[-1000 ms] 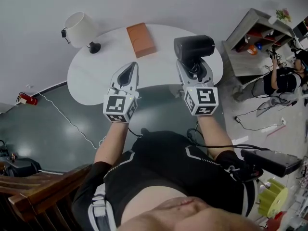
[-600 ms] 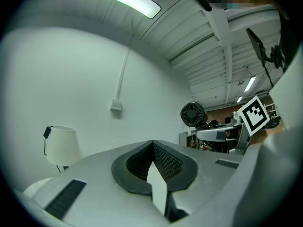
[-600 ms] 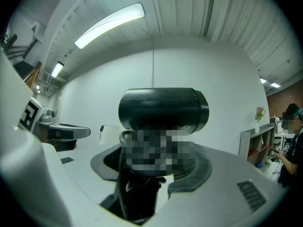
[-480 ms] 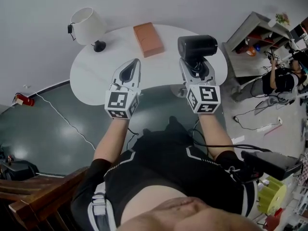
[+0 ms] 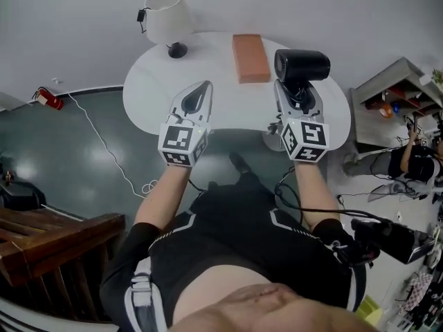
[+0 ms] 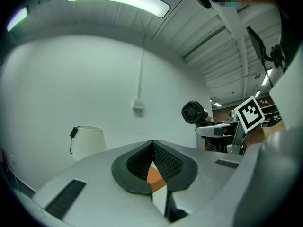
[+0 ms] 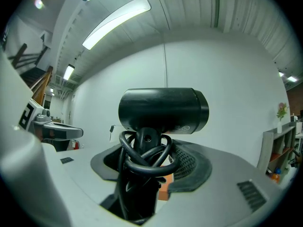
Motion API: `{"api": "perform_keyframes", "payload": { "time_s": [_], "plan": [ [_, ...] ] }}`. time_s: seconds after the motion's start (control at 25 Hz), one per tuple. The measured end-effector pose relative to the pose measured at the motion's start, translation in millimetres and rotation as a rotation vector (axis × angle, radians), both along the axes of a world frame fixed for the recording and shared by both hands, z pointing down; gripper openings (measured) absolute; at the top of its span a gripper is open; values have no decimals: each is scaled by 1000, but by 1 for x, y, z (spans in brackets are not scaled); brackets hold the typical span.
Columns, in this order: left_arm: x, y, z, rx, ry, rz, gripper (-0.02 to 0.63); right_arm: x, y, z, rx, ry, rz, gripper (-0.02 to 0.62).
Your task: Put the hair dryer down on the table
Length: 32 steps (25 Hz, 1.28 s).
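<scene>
Dryer (image 5: 302, 66) is staying upright in right gripper (image 5: 297, 97), jaws clamped on its cord-wrapped handle, over the surface's (image 5: 208, 68) right side, upper centre of frame. Surface is drifting toward centre: person is closing in, set-down likely next. Left gripper (image 5: 196, 97) jaws are sitting closed, empty.

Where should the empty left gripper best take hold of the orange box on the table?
Probably across its short width, near the middle of the orange box, with the left gripper coming from above: it lies flat, long and narrow, both long sides free.
</scene>
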<state>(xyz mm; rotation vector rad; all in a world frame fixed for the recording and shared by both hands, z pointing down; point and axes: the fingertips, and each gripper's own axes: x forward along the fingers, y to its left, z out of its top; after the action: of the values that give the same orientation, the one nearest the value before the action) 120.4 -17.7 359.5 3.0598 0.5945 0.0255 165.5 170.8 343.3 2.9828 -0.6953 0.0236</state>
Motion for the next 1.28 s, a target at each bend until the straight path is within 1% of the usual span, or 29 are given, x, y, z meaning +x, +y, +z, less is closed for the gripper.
{"api": "perform_keyframes", "payload": {
  "time_s": [0.16,0.28,0.44,0.72,0.96,1.28],
  "plan": [
    [8,-29,4,2,-18,-103,31,28,-31,-1,-3,7,-94,270],
    [14,-44,7,4,-29,-157,31,47,-50,-1,-6,9,-148,270],
    [20,-59,7,0,-34,-218,31,65,-72,-3,-10,10,-214,270],
    [24,-93,8,-3,-47,-378,31,92,-125,-2,-16,6,-387,270],
    [26,-120,14,-12,-65,-494,31,106,-167,4,-30,-1,-515,270],
    [11,-157,30,-12,-96,-685,31,110,-235,24,-49,-23,-730,269]
  ]
}}
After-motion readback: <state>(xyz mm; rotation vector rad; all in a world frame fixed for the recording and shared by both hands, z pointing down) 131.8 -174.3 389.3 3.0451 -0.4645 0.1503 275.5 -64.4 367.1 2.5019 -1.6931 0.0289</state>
